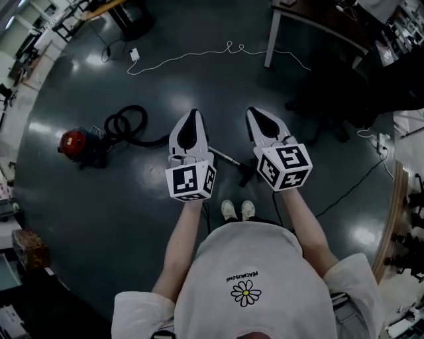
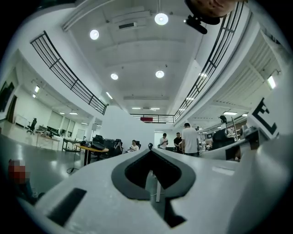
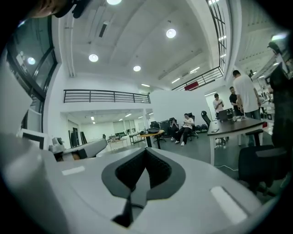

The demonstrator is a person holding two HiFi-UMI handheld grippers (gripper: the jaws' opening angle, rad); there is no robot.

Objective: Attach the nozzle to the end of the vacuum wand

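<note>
**Wand and nozzle lie on the floor; both grippers raised and empty**

The slim silver metal wand [image 1: 226,157] lies on the dark glossy floor [image 1: 119,218]. In the head view it shows in the gap between the two grippers, slanting from far left to near right. At its near right end sits a dark nozzle [image 1: 246,175], just beyond the person's white shoes [image 1: 237,210] and partly hidden by the right gripper's marker cube. Whether the nozzle is already seated on the wand or only touching it cannot be told from here.

The wand looks like a stiff, light tube with a smooth skin, so it is likely to roll or slide in a loose pinch. The best hold is probably close to the free end, where it can be steered. The nozzle appears to be rigid plastic and light, and is best taken by its neck so the socket stays clear. The two axes will need to line up before the parts are pushed together.

To the left, the wand leads into a coiled black ribbed hose [image 1: 123,124], which runs to a red canister vacuum cleaner [image 1: 73,142].

The left hand-held gripper [image 1: 193,114] and the right hand-held gripper [image 1: 256,112] are held level side by side, well above the floor. Each has its jaws pressed together with nothing between them.

Farther off, a thin white cable [image 1: 199,56] trails across the floor. A dark-topped table [image 1: 311,20] with white legs stands at far right.
</note>
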